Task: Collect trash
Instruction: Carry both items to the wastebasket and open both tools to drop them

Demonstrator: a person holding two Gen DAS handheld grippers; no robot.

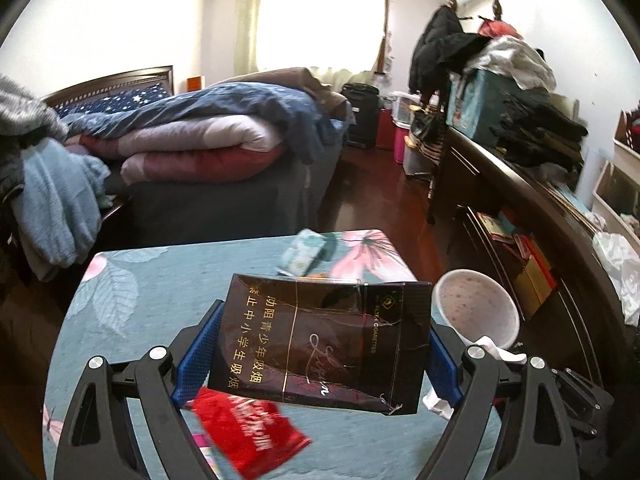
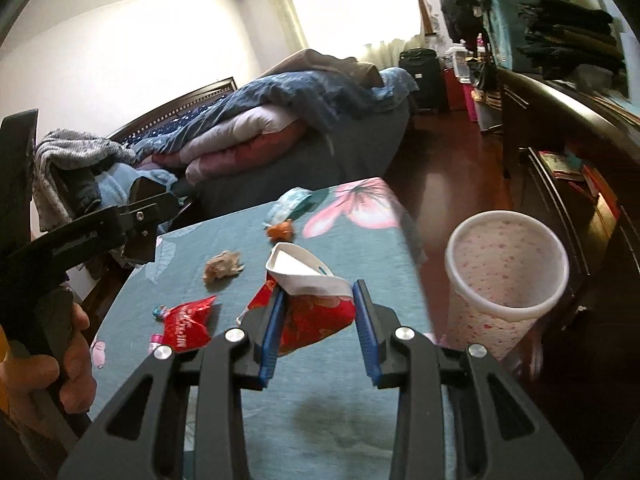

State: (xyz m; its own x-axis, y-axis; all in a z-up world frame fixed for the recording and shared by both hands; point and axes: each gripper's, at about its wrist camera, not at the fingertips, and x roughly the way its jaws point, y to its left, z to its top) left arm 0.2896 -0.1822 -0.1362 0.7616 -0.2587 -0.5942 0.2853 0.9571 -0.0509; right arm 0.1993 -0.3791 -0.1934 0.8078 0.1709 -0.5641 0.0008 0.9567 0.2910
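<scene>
Left gripper: blue ribbed pads clamped wide on a dark cigarette carton, a flat rectangular box in glossy black-brown card with gold print and creased, scuffed cellophane. The carton spans the full gap, pads pressing both short edges, and it is held above the tabletop.

Right gripper: blue pads pinched in on a crushed paper cup, red floral outside, white inside, rim folded into a bent oval. The cup is held just above the table, near its right edge.

Table: covered in teal matte fabric with pink flower and pale leaf print, and a dark stain near the right gripper.

Loose trash on it:
- crinkly red foil wrapper with white lettering
- crumpled brownish wad, material unclear
- small orange scrap
- pale teal patterned packet at the far edge
- a small colourful bit beside the wrapper, too small to name

Trash bin: round tapered plastic, white with pink speckles and a thick rolled rim, standing on the glossy reddish wood floor just right of the table. Its inside looks bare in the right wrist view.

A person's hand grips the black handle of the left tool at the frame's left.

Beyond: a bed with folded puffy quilts, a dark wooden cabinet stacked with folded dark clothes.
</scene>
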